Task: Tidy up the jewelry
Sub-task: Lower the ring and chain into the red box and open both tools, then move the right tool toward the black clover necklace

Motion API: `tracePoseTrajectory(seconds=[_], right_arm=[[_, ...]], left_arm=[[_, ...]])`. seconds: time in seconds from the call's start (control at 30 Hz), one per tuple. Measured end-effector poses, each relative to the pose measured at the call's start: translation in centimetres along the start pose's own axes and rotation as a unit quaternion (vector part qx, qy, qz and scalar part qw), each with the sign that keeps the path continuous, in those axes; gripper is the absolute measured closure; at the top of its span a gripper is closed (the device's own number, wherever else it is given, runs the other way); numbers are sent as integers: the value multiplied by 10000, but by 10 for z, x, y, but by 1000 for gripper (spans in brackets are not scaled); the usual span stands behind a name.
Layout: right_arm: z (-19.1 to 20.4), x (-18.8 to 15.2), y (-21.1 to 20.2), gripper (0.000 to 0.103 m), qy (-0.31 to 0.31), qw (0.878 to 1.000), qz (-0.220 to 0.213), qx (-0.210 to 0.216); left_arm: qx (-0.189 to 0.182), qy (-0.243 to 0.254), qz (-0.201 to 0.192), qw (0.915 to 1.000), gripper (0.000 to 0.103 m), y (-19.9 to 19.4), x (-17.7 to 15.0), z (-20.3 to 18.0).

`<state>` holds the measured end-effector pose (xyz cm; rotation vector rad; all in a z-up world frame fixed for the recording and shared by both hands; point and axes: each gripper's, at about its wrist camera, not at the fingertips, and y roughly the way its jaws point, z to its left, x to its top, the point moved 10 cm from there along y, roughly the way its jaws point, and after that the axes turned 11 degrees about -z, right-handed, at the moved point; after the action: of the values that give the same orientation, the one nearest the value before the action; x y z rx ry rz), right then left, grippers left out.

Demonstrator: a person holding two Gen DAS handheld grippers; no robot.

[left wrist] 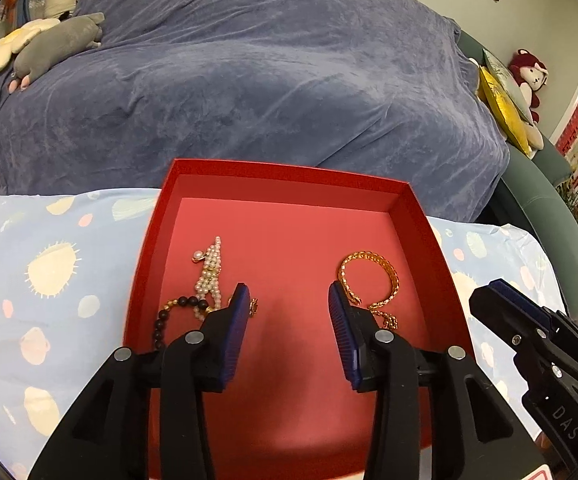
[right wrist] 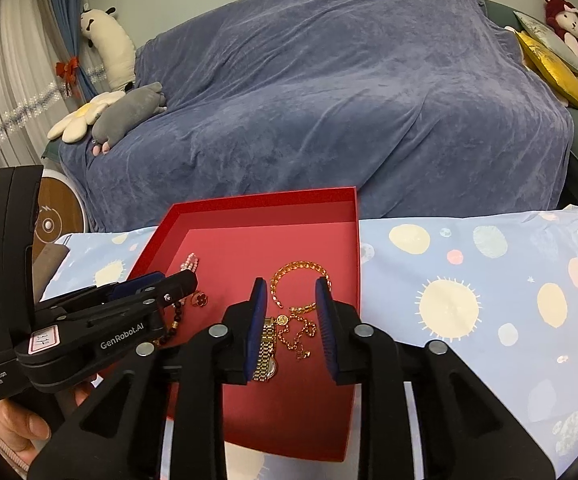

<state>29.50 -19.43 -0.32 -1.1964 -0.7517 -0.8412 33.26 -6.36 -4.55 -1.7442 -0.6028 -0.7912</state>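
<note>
"GenRobot.AI" left gripper [right wrist: 177, 280], "DAS" right gripper [left wrist: 489, 296], red box [left wrist: 289, 176]

In the right wrist view, the black plastic left gripper [right wrist: 157, 282] at nine o'clock bears white lettering "GenRobot.AI" along the flank of its body, at about eight o'clock of the picture. Lower on the same body, toward its rear end, small white print reads "Data Acquisition System" in three stacked lines. A small white sticker with a red border [right wrist: 43, 343] sits on top of that body; handwritten digits on it look like "131", the last stroke unclear. In the left wrist view, the black plastic right gripper [left wrist: 501, 292] at four o'clock carries the grey letters "DAS" on its flank.
</note>
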Motion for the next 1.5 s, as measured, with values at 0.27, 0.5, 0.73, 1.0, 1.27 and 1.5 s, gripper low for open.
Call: tracePoseTrajectory(seconds=[0.27,0.5,0.73,1.0,1.27,1.5], right_arm=[[10,-24,-59,76,10,9999,108,43],[16,-77,-106,73,315,9987,364,181],[24,-119,-132,71,14,9991,415,39],[21,-150,-117,71,-171,9968,780,31],[12,-159,-108,71,-180,9958,894,-90],[9,-164,-96,71,-235,9949,970,-172]], left_arm=[[149,74,-135,9998,63,-77,-23,16],[429,203,-18,9989,56,-132,-80,35],[401,-214,142,9989,56,-150,-128,44],[299,-33,355,9989,55,-134,-149,33],[287,102,352,9989,47,-129,-152,24],[283,66,392,9988,47,-128,-154,22]])
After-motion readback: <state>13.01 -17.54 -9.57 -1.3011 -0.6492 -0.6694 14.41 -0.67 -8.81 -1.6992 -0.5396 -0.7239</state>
